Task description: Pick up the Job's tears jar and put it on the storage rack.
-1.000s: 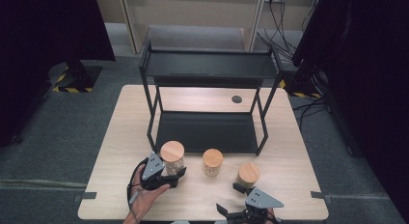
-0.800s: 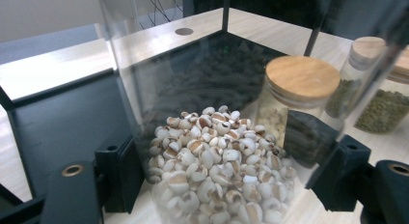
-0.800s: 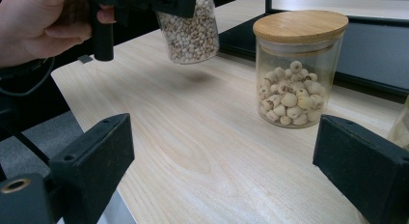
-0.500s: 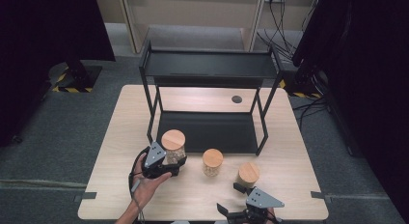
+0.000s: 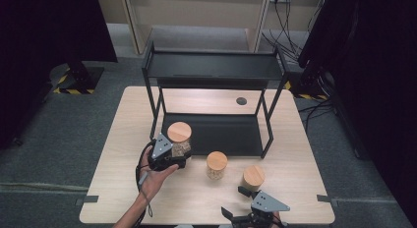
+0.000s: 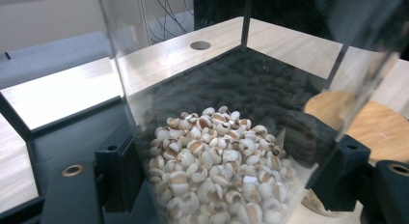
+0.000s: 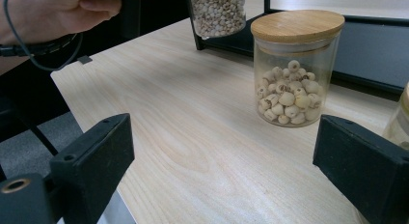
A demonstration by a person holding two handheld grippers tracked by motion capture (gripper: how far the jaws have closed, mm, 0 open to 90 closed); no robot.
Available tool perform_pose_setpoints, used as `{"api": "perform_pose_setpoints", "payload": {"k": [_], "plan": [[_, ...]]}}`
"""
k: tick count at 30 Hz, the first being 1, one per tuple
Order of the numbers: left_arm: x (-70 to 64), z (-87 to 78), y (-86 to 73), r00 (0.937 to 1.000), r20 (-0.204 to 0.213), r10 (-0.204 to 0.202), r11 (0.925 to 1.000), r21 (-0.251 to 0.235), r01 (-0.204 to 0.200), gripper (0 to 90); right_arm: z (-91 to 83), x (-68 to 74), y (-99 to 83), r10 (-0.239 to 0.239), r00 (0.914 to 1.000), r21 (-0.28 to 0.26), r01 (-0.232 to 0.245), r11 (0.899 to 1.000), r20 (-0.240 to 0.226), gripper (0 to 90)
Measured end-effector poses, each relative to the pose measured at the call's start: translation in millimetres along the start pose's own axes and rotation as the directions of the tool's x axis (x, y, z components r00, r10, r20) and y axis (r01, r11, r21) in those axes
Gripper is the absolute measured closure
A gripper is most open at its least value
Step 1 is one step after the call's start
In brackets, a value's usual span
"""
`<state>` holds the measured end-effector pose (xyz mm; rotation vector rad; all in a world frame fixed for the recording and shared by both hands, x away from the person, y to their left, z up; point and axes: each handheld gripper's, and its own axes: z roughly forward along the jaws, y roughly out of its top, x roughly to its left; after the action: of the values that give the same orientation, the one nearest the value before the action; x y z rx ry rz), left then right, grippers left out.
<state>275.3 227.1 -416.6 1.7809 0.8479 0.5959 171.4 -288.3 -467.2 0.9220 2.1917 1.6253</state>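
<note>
Glass jar (image 5: 180,141) with a wooden lid is held by the left hand-held gripper (image 5: 167,156), lifted above the worktop (image 5: 123,139) at the front left corner of the black shelf rack (image 5: 211,71). In the left gripper view the two black jaws press on the opposite sides of the clear wall, low on the body, where the pale grains (image 6: 217,175) lie. The jar is about one third full, so it is probably not very heavy, but the glass is stiff, smooth and can break. A grip on the middle of the body, under the lid, seems the safest place; the lid looks only laid on, so lifting by it may be risky. The jar should stay upright.

The right hand-held gripper (image 5: 255,208) rests at the near edge of the worktop with its jaws wide apart and nothing between them. Two more jars (image 5: 217,165) (image 5: 253,178) with similar lids stand on the worktop in front of the rack, apart from each other.
</note>
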Motion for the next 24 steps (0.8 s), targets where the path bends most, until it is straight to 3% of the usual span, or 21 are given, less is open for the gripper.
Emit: {"api": "perform_pose_setpoints", "payload": {"k": [12,24], "plan": [[3.4,20.8,11.1,0.9995,-0.030,-0.011,0.9999,0.003,0.011,25.4,-0.2,0.1,-0.6,0.000,1.0000,0.001,0.000,1.000,-0.002,7.3],[5.8,36.5,10.0,0.9963,-0.081,-0.030,0.9995,0.002,0.030,25.4,0.2,-0.2,-0.9,0.002,1.0000,0.003,-0.002,1.000,-0.005,7.3]]}}
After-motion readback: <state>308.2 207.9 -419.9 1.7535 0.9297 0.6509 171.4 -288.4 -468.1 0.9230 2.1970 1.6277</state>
